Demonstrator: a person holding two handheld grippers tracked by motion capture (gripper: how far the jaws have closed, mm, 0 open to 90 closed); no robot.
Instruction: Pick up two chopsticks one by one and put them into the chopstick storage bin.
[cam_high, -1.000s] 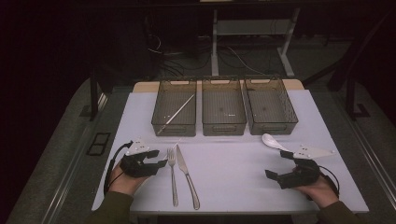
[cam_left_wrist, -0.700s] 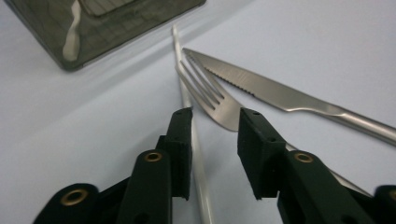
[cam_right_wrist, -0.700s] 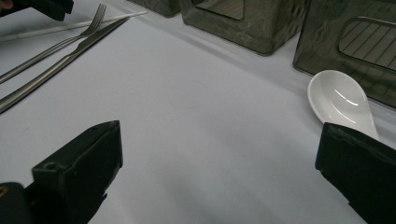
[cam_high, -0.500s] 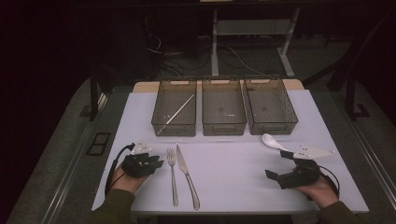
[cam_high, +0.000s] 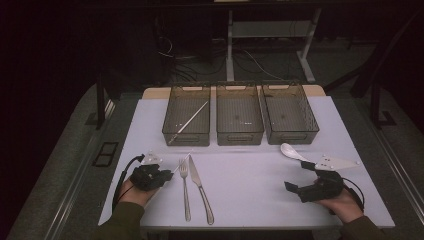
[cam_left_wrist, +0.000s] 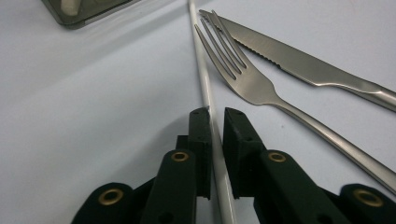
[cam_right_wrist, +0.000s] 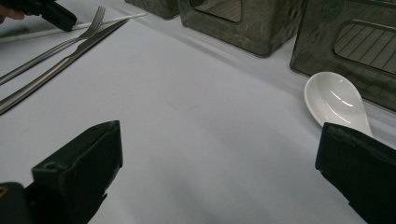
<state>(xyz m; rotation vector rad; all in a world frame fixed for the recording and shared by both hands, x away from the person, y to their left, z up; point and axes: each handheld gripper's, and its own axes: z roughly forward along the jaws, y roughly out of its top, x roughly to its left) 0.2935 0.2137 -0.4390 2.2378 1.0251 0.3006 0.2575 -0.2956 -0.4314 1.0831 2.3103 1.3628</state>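
A thin white chopstick (cam_left_wrist: 201, 65) lies on the white table, left of a steel fork (cam_left_wrist: 247, 81) and a knife (cam_left_wrist: 299, 63). My left gripper (cam_left_wrist: 215, 114) has just been closing and its jaws now press on the chopstick's near part, low on the table. From above, that gripper (cam_high: 167, 176) sits at the front left, beside the fork (cam_high: 185, 187) and knife (cam_high: 200, 187). My right gripper (cam_right_wrist: 223, 140) stands wide open and holds nothing, with a white ceramic spoon (cam_right_wrist: 336, 100) just beyond its right jaw. From above, the right gripper (cam_high: 299, 176) rests at the front right.
Three dark see-through bins stand in a row at the back: the left bin (cam_high: 186, 141) holds a second chopstick (cam_high: 190, 120); the middle bin (cam_high: 240, 141) and right bin (cam_high: 295, 140) look empty. The table's front edge runs just before both hands.
The left gripper's jaws have drawn together around the chopstick. The right hand and its gripper have stayed put.
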